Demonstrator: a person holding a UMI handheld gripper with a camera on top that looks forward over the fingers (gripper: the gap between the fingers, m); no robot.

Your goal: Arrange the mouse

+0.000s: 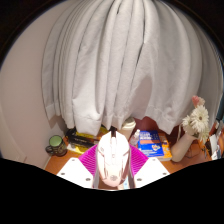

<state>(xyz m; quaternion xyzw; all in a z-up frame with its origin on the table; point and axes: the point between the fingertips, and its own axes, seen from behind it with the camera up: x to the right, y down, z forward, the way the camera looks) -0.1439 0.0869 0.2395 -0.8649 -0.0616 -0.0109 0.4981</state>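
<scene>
A white computer mouse (112, 160) with red trim sits lengthwise between my two fingers, its nose pointing away. Both magenta pads (88, 160) press against its sides, so my gripper (112, 166) is shut on the mouse and holds it up above the wooden table (160, 166). The mouse's underside and cable are hidden.
White curtains (120, 60) hang behind the table. A blue book (149, 143) lies ahead to the right, and a white vase of flowers (190, 135) stands further right. A small jar (57, 146) and yellow items (80, 136) sit to the left.
</scene>
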